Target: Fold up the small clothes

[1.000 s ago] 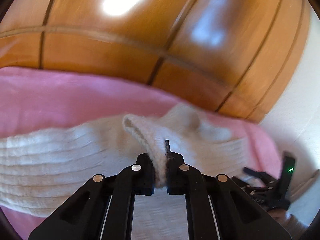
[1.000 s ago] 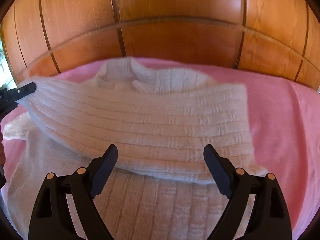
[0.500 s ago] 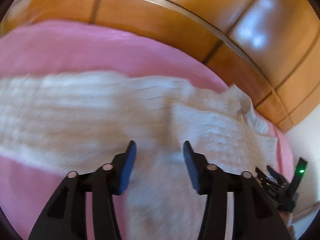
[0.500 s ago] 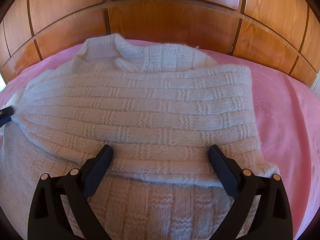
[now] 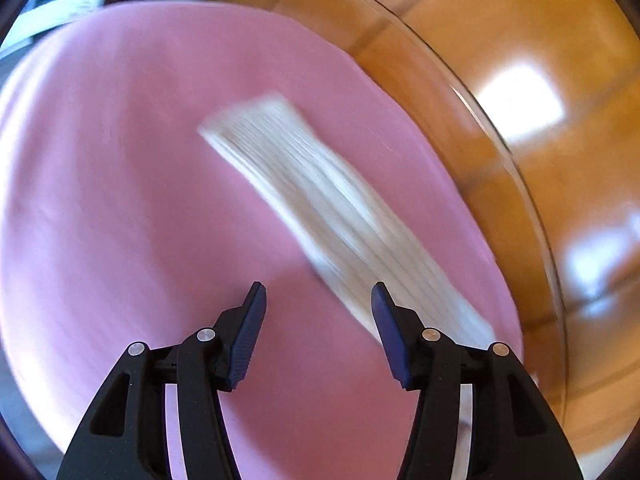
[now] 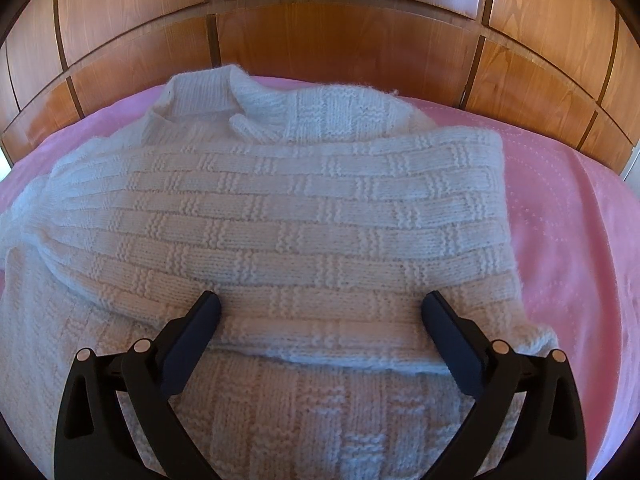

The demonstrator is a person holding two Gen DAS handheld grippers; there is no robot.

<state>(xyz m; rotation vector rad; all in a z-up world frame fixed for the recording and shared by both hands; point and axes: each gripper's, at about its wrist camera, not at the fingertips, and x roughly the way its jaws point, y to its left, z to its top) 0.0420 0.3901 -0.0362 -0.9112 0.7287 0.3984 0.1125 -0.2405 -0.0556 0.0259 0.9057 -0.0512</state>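
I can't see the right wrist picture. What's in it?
A white knitted sweater lies on a pink blanket, one sleeve folded across its body. The right gripper hovers over it, jaws open, before a wooden headboard.

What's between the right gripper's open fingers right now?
In the right wrist view, the folded-over sleeve of the white knit sweater lies below the open right gripper; nothing else.
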